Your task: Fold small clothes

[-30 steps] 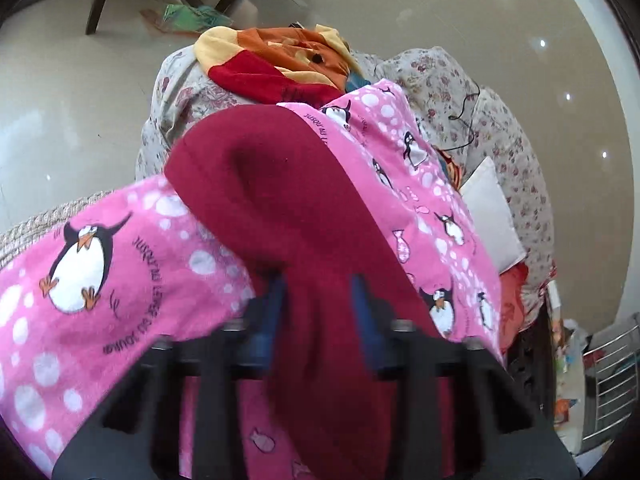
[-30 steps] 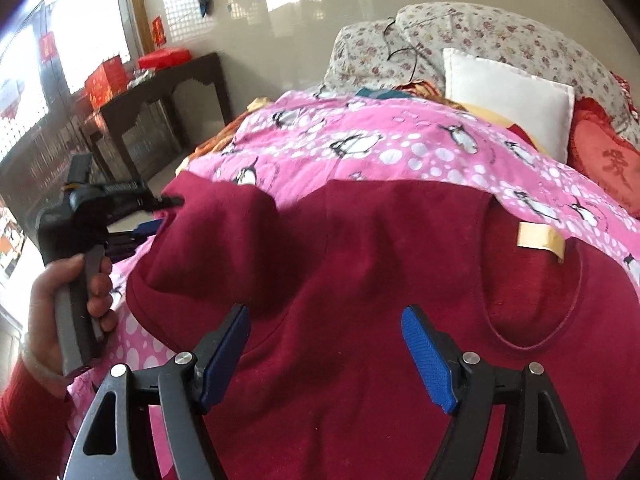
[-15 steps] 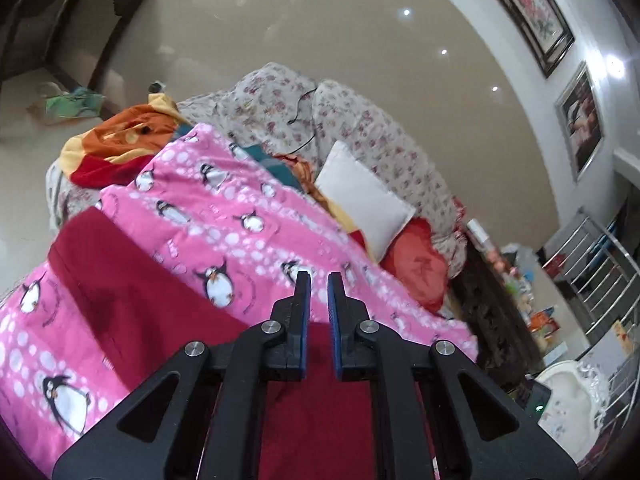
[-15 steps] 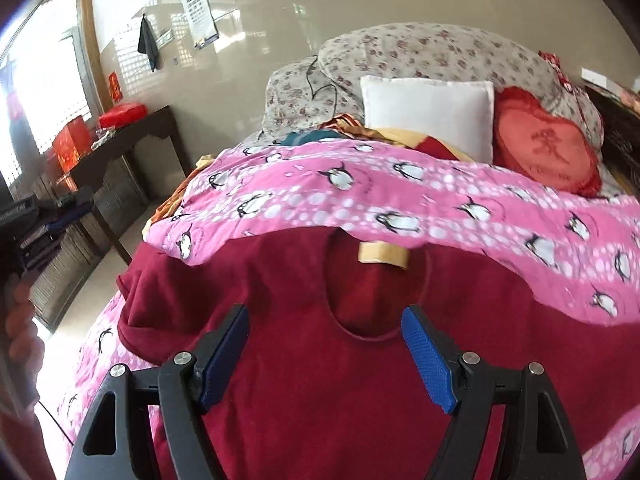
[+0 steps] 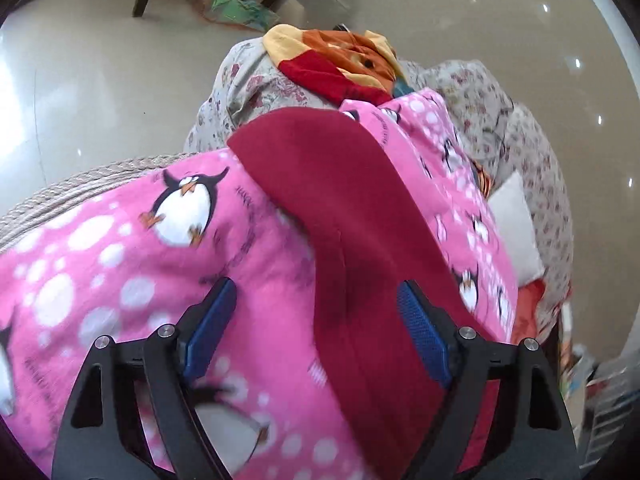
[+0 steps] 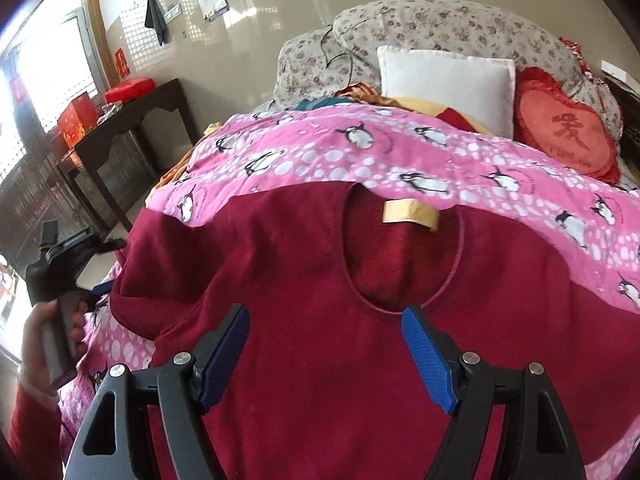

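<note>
A dark red top lies flat on a pink penguin blanket, neck opening and tan label facing away from me. Its left sleeve is folded in over the body. My right gripper is open and empty, hovering over the chest below the neckline. My left gripper is open and empty at the top's left edge, over the folded red sleeve and the blanket. The left gripper also shows in the right wrist view, held by a hand.
A white pillow, a red heart cushion and a floral quilt lie at the bed's head. Orange and yellow cloth is bunched at the bed's far side. A dark side table stands left of the bed.
My left gripper went from shut to open and swung back down to the sleeve at the top's left edge. The right gripper stayed open and drew slightly closer over the chest.
</note>
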A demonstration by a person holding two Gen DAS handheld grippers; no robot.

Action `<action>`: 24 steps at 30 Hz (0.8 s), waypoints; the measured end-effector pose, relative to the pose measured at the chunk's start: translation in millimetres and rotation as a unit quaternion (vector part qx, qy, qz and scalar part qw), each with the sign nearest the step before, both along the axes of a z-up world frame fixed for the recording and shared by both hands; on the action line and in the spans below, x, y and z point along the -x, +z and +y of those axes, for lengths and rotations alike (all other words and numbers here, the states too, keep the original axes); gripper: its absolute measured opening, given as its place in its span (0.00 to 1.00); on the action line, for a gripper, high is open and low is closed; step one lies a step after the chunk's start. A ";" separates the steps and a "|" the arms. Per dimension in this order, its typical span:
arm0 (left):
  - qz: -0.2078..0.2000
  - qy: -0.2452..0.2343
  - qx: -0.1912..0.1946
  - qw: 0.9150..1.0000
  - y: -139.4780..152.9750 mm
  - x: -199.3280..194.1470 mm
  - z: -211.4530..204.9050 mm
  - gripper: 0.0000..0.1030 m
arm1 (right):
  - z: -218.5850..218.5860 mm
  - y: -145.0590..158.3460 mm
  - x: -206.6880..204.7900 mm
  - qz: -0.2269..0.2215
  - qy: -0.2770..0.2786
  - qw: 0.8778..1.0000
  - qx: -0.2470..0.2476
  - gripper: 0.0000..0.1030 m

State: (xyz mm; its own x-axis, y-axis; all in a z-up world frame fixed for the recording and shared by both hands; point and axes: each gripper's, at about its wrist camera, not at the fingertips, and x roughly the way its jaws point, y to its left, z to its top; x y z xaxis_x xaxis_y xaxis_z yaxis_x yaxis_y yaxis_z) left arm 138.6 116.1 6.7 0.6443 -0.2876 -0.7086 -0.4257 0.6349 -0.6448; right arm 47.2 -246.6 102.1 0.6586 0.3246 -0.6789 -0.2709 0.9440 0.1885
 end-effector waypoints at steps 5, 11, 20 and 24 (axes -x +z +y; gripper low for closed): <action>-0.074 -0.028 0.046 0.996 3.1 -32.9 -12.7 0.77 | 4.6 -2.1 -5.0 0.002 0.002 1.000 -0.001 0.74; -0.150 -0.076 -0.013 0.986 52.5 -15.7 -42.7 0.07 | -13.4 10.3 5.6 -0.016 -0.009 1.000 0.001 0.74; -0.350 -0.276 -0.188 0.875 190.8 97.5 -221.0 0.07 | -94.2 28.0 15.4 -0.028 -0.087 0.996 -0.016 0.74; -0.315 -0.376 -0.172 0.854 151.7 113.1 -303.4 0.07 | -134.9 23.8 17.9 -0.017 -0.132 0.991 -0.006 0.74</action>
State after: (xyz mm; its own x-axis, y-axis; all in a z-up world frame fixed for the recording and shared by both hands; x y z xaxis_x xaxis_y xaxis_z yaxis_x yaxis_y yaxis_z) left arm 25.5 -187.3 158.4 0.6540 -0.6330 -0.4143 0.5488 0.7739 -0.3160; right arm 29.3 -381.5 125.9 0.7445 0.1464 -0.6514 -0.0215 0.9804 0.1957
